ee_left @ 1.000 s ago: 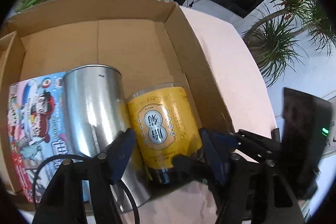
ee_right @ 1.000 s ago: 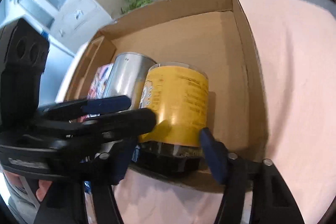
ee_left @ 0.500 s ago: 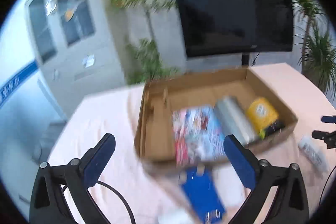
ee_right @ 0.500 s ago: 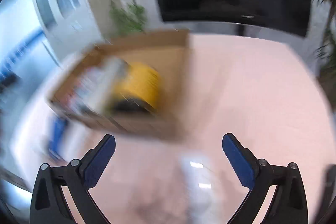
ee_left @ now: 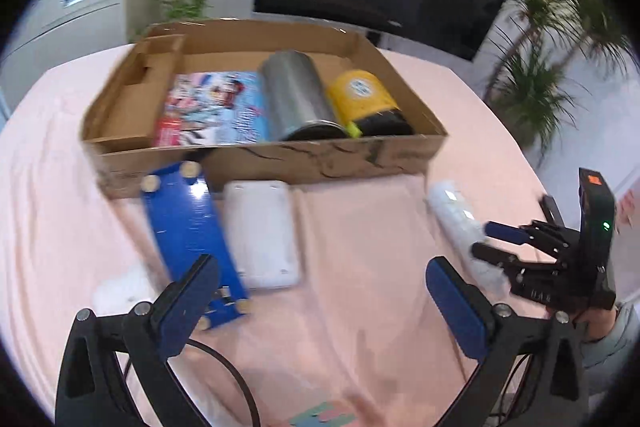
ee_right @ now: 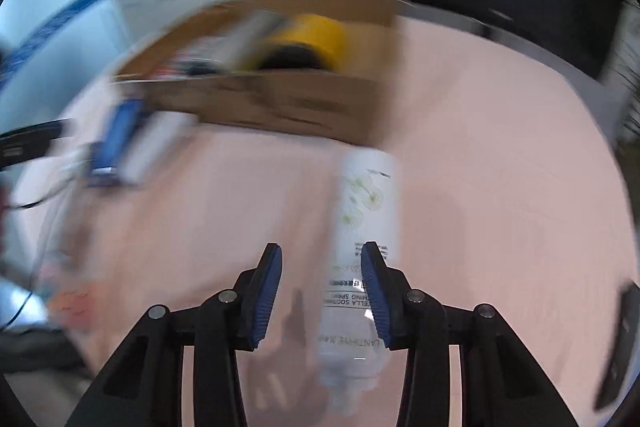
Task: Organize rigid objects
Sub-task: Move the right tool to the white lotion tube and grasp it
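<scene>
Left wrist view: left gripper (ee_left: pixel 320 291) hanging wide open at bottom, holding nothing. Cardboard box (ee_left: pixel 320 159) lying at upper centre, keeping colourful book (ee_left: pixel 212 107), silver can (ee_left: pixel 298 99), yellow jar (ee_left: pixel 366 99). Blue board (ee_left: pixel 188 223) and white case (ee_left: pixel 260 231) lying at lower left of box.

Right wrist view: right gripper (ee_right: pixel 322 281) standing partly open; white spray bottle (ee_right: pixel 362 227) lying between its fingers at lower centre, not pinched.

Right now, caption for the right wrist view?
Open right tool over white bottle lying on pink cloth.
</scene>
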